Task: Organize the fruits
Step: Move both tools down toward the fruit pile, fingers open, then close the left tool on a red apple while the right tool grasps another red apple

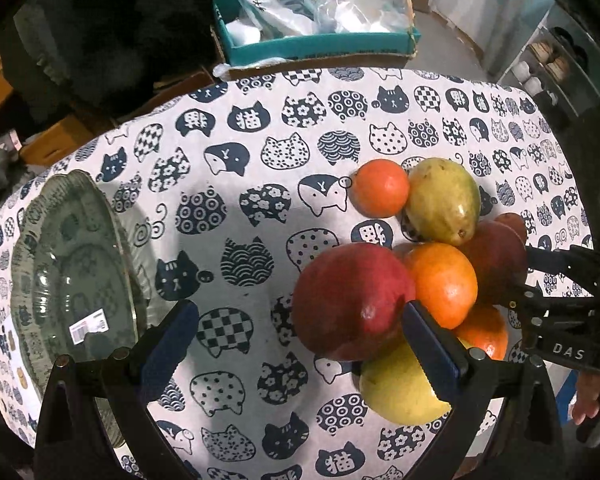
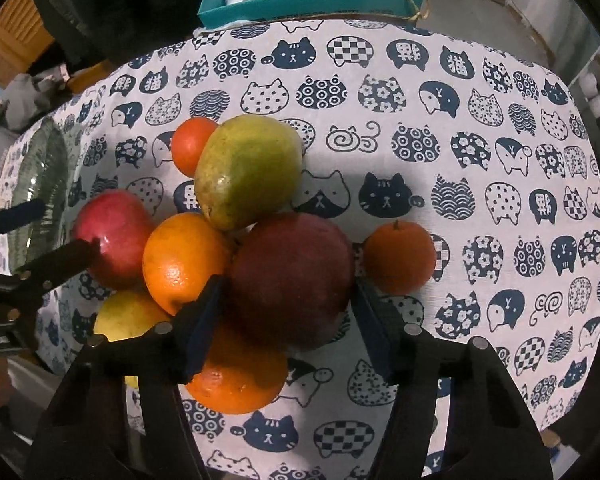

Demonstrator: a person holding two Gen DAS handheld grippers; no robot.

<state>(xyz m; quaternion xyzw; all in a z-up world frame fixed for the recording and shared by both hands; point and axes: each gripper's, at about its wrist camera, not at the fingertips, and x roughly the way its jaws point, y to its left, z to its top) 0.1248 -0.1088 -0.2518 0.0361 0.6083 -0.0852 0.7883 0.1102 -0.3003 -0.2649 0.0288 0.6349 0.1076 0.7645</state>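
right wrist, jaws wide (unclosed) around dark red mango (image 2: 290,280)

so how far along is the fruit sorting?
Nothing done: the glass plate holds no fruit. In hand: right gripper open around the dark red mango, not closed; left gripper open beside the pile. Left: all fruit, still clustered on the tablecloth.

I see a table under a white cloth (image 1: 260,208) printed with navy cat faces. Beyond its far edge sits a teal cardboard box (image 1: 320,46) holding clear plastic bags (image 1: 360,8). Far right, a shelf (image 1: 556,68) stands on pale floor; far left is dark.
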